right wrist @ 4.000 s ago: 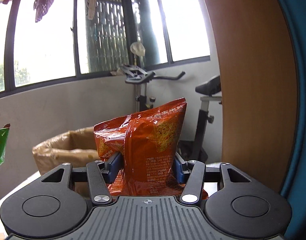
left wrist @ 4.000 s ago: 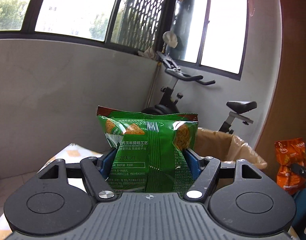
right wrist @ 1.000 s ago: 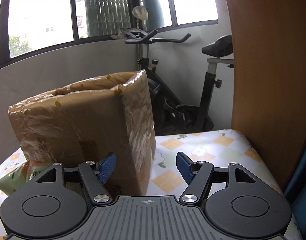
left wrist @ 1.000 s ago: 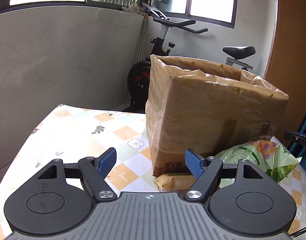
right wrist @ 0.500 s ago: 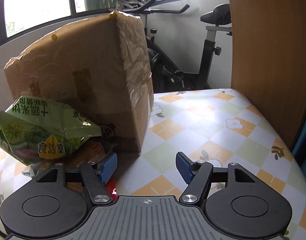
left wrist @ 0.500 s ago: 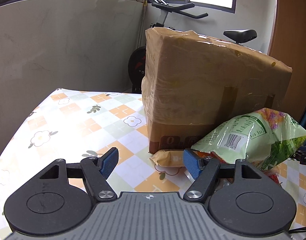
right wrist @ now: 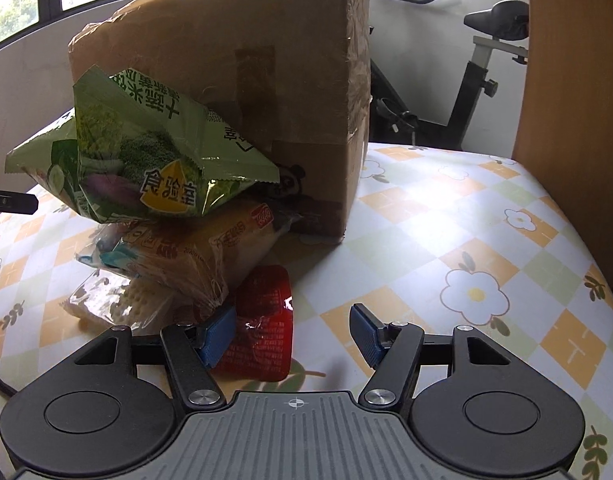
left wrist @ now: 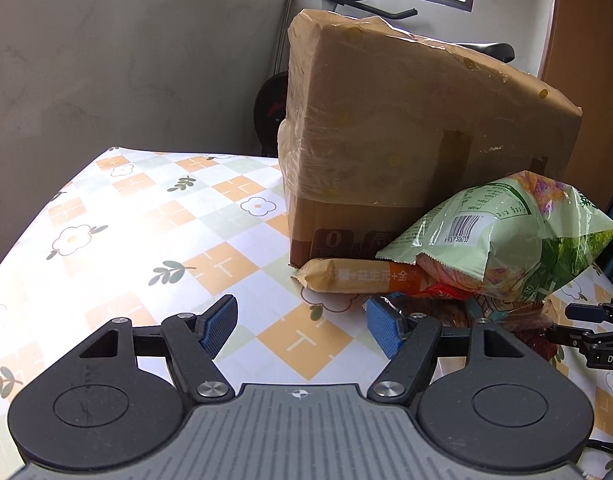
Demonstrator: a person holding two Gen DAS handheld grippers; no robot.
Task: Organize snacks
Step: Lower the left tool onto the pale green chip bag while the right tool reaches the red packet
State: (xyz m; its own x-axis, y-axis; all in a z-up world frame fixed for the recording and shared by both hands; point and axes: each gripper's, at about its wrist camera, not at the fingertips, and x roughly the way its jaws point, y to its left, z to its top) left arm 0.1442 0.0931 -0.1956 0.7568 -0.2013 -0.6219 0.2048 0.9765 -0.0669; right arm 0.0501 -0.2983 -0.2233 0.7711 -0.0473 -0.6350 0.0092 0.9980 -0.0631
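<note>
A tall cardboard box (left wrist: 406,128) wrapped in clear tape stands on the floral tablecloth; it also shows in the right wrist view (right wrist: 242,72). A pile of snacks leans against its front: a pale green vegetable-crisp bag (left wrist: 502,236) (right wrist: 146,160) on top, an orange bar wrapper (left wrist: 362,278), a yellow-orange packet (right wrist: 210,252), a clear packet (right wrist: 118,300) and a small red packet (right wrist: 262,320). My left gripper (left wrist: 301,325) is open and empty, low over the table left of the pile. My right gripper (right wrist: 292,334) is open, its left finger beside the red packet.
The tablecloth (left wrist: 146,232) (right wrist: 466,248) lies bare to the left and right of the box. A wooden panel (right wrist: 578,80) stands at the right edge. An exercise bike (right wrist: 478,80) and a grey wall (left wrist: 126,60) lie behind. The right gripper's tip (left wrist: 594,332) shows at the left view's edge.
Both grippers held snack bags four seconds ago and are now empty. In the last second both have dropped lower and closer to the snack pile in front of the box.
</note>
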